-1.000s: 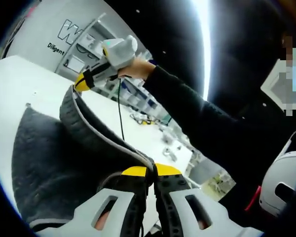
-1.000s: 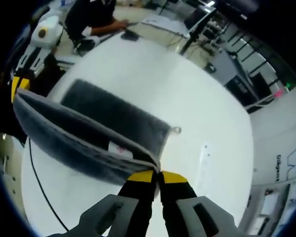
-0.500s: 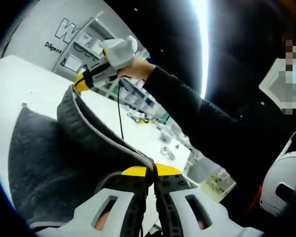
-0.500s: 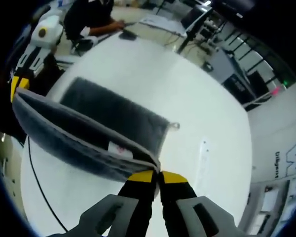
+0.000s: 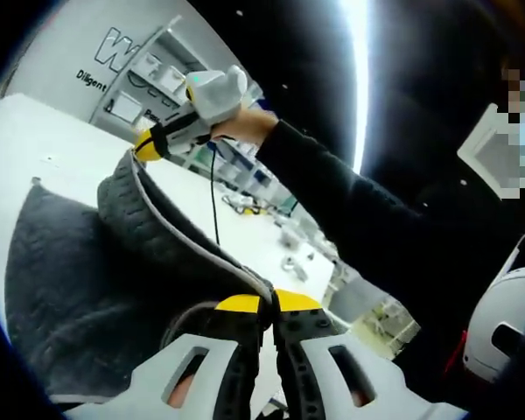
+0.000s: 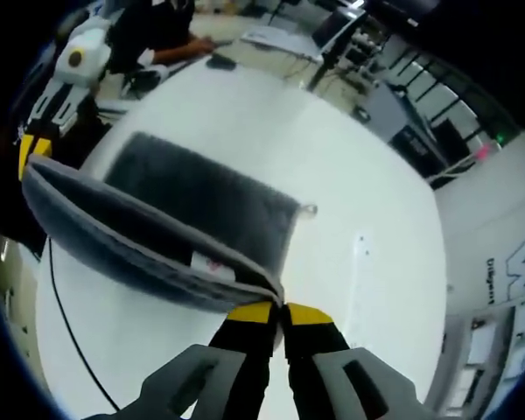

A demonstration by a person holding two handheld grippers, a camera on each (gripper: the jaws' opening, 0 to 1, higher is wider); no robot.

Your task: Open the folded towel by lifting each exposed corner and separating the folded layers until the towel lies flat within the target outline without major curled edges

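I have both tongs clenched on the dark grey towel [image 6: 184, 219]: my right gripper [image 6: 278, 312] pinches one corner of its pale-trimmed edge, and my left gripper [image 5: 267, 304] pinches the opposite corner. That edge hangs stretched in the air between them, while the rest of the cloth drapes down onto the white table [image 6: 359, 175]. In the right gripper view the left one sits at about 10 o'clock; in the left gripper view the right one sits near 11 o'clock, held by a dark-sleeved arm [image 5: 332, 192].

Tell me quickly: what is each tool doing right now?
Left tool: shut on the towel edge.
Right tool: shut on the towel's other corner.
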